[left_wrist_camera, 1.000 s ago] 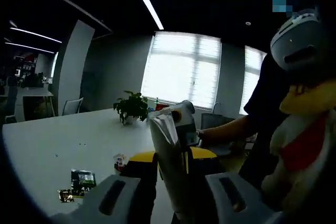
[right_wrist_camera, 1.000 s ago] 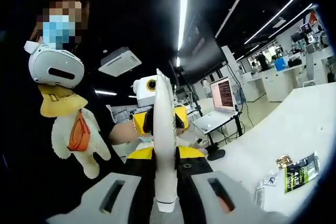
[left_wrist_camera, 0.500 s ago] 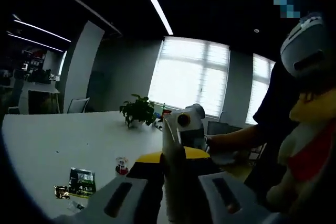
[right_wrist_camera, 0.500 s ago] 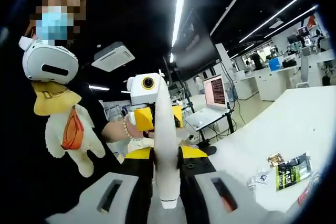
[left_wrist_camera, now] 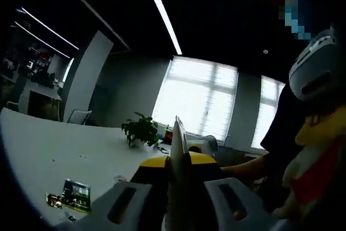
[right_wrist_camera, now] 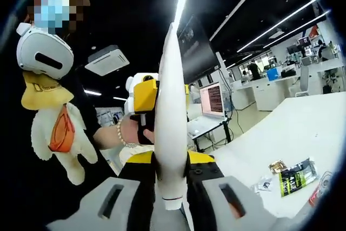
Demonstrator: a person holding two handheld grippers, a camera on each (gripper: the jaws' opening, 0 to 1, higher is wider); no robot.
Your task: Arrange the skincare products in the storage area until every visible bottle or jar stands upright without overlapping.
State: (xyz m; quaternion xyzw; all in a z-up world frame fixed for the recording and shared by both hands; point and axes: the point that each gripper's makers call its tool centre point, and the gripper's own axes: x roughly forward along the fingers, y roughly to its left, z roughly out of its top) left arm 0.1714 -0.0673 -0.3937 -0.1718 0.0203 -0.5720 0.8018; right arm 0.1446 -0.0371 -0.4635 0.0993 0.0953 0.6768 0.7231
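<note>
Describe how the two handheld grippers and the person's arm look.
Each gripper has pale grey jaws with dark oblong slots, on a black body topped with yellow: left gripper, right gripper. The person wears a dark sleeve and a beaded bracelet.

Two gripper-mounted fisheye views, held up facing each other over a white table.

The left gripper view looks along its own jaws toward bright windows (left_wrist_camera: 201, 98) and a potted plant (left_wrist_camera: 141, 129), with the white table (left_wrist_camera: 48, 160) low at left; a white tube (left_wrist_camera: 178, 150) stands very near the lens, edge-on. The right gripper view faces the opposite way, toward a laptop (right_wrist_camera: 212, 101) and ceiling lights, the same tube (right_wrist_camera: 170, 117) close in front. Both views share the table, the person's plush toy (right_wrist_camera: 57, 128) and what seems the same dark green packet (left_wrist_camera: 74, 194) (right_wrist_camera: 295, 176).
</note>
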